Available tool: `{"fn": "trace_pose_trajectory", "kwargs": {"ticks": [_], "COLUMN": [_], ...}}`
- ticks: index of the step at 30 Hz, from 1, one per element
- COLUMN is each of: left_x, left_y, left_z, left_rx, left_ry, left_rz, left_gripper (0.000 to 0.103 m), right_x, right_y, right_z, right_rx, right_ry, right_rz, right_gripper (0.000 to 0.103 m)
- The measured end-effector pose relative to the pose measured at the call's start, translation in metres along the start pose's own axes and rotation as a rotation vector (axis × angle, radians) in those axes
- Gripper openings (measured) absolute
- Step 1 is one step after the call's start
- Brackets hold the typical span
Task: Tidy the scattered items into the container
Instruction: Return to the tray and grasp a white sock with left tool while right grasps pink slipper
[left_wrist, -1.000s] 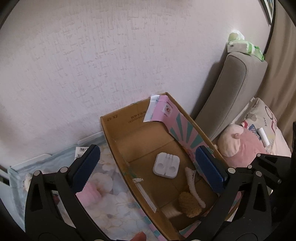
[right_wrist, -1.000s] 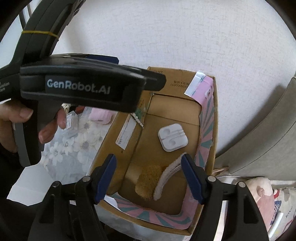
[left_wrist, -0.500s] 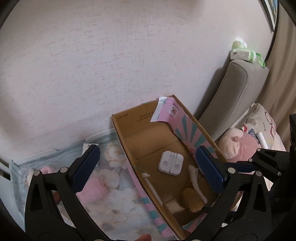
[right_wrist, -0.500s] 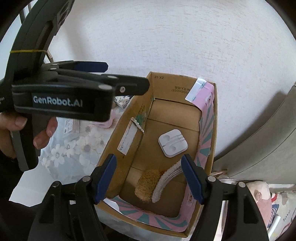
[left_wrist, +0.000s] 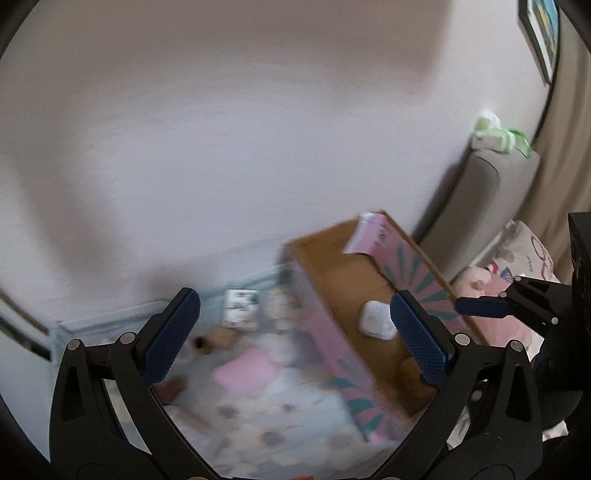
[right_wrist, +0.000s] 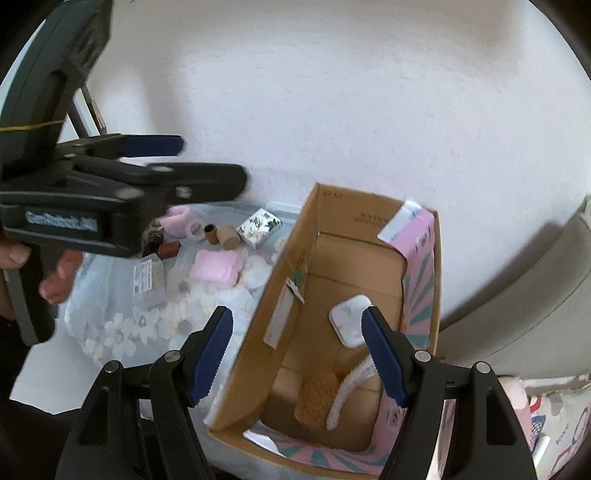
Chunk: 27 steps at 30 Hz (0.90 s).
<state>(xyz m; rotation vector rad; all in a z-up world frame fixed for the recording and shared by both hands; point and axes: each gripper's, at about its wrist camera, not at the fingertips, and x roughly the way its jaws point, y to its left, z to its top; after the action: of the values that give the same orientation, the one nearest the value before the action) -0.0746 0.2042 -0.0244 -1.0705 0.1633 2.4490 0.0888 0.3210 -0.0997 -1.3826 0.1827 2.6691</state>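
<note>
An open cardboard box (right_wrist: 421, 258) with pink patterned sides stands against the wall; it also shows in the left wrist view (left_wrist: 332, 258). Inside lie a white earphone case (right_wrist: 347, 321), a brown scrubber (right_wrist: 317, 402) and a white brush (right_wrist: 351, 387). On the floral cloth (right_wrist: 122, 328) left of the box lie a pink pad (right_wrist: 216, 267), a floral card box (right_wrist: 258, 227), a cardboard tube (right_wrist: 225, 236), a tape ring (right_wrist: 194, 229) and a grey packet (right_wrist: 149, 280). My left gripper (left_wrist: 295, 336) is open and empty above the cloth. My right gripper (right_wrist: 297, 358) is open and empty over the box.
A grey sofa arm (left_wrist: 480, 206) stands right of the box, with a green-white pack (left_wrist: 498, 133) on top and a pink plush toy (left_wrist: 480, 284) beside it. The white wall runs behind everything. The left wrist view is motion-blurred.
My left gripper has swung left, away from the box and over the cloth with the scattered items. My right gripper has stayed over the box, open.
</note>
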Motion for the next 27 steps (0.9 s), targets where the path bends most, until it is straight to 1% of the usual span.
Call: {"fn": "trace_pose_trajectory", "kwargs": {"ticks": [2, 3, 5, 6, 7, 10, 15, 17, 20, 22, 27], "left_x": [-0.012, -0.019, -0.03, -0.035, -0.04, -0.052, -0.058, -0.055, -0.043, -0.033, 0.004], "left_y": [0.025, 0.042, 0.072, 0.087, 0.103, 0.149, 0.2, 0.218, 0.236, 0.242, 0.248], "left_z": [0.0, -0.001, -0.003, -0.004, -0.006, -0.014, -0.038, -0.053, -0.078, -0.096, -0.14], "left_rx": [-0.022, -0.036, -0.059, -0.07, -0.082, -0.11, -0.147, -0.173, -0.206, -0.218, -0.255], "left_ry": [-0.013, -0.021, -0.029, -0.032, -0.034, -0.026, 0.002, 0.026, 0.072, 0.104, 0.185], "left_rz": [0.026, 0.046, 0.085, 0.104, 0.125, 0.184, 0.258, 0.26, 0.242, 0.224, 0.164], "left_gripper": [0.103, 0.103, 0.103, 0.103, 0.103, 0.103, 0.103, 0.103, 0.103, 0.103, 0.102], "right_x": [0.003, 0.004, 0.006, 0.007, 0.008, 0.012, 0.025, 0.036, 0.059, 0.073, 0.11], "right_y": [0.008, 0.012, 0.017, 0.019, 0.021, 0.033, 0.061, 0.073, 0.09, 0.1, 0.117], "right_z": [0.007, 0.011, 0.019, 0.026, 0.03, 0.044, 0.064, 0.068, 0.071, 0.072, 0.065], "right_rx": [-0.011, -0.011, 0.017, 0.042, 0.055, 0.054, 0.045, 0.044, 0.062, 0.066, 0.087], "right_ry": [-0.002, -0.001, 0.01, 0.002, -0.008, -0.031, -0.033, -0.021, 0.017, 0.042, 0.098], "right_rz": [0.003, 0.018, 0.072, 0.099, 0.107, 0.093, 0.106, 0.114, 0.138, 0.146, 0.113], "right_gripper": [0.068, 0.068, 0.068, 0.068, 0.068, 0.068, 0.068, 0.068, 0.068, 0.068, 0.068]}}
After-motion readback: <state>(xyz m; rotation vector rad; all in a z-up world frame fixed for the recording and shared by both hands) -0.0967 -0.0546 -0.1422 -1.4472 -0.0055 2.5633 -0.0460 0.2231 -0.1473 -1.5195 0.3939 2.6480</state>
